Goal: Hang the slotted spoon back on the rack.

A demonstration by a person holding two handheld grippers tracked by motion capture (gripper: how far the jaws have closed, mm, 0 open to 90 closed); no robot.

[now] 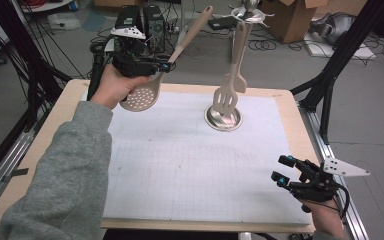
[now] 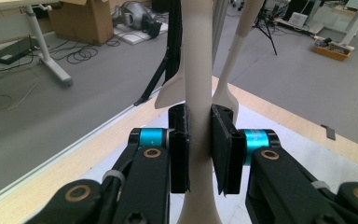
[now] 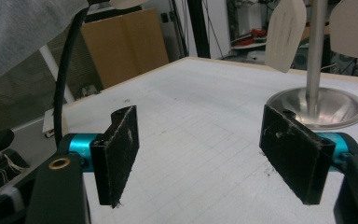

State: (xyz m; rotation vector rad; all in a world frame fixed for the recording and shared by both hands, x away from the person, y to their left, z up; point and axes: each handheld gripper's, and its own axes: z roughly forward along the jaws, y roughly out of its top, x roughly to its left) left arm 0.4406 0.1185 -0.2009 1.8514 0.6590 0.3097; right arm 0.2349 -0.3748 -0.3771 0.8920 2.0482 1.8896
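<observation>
Counter (image 1: 290,130) of pale wood under a white gridded mat. Steel rack (image 1: 223,118) with round base at the far centre, hung with a beige slotted turner (image 1: 225,98). Beige perforated skimmer spoon (image 1: 141,97) raised over the far-left corner, handle clamped in left gripper (image 1: 166,65). Right gripper (image 1: 282,170) low at near-right edge, jaws wide, holding nothing.

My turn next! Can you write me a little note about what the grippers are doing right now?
Left gripper: shut on the handle of the skimmer spoon, held up in the air over the table's far left corner.
Right gripper: open, holding nothing, low at the near right edge.
Utensil stand: on the mat, with a slotted spatula hanging from it.
Left to do, probably: hang the skimmer spoon on the stand.
</observation>
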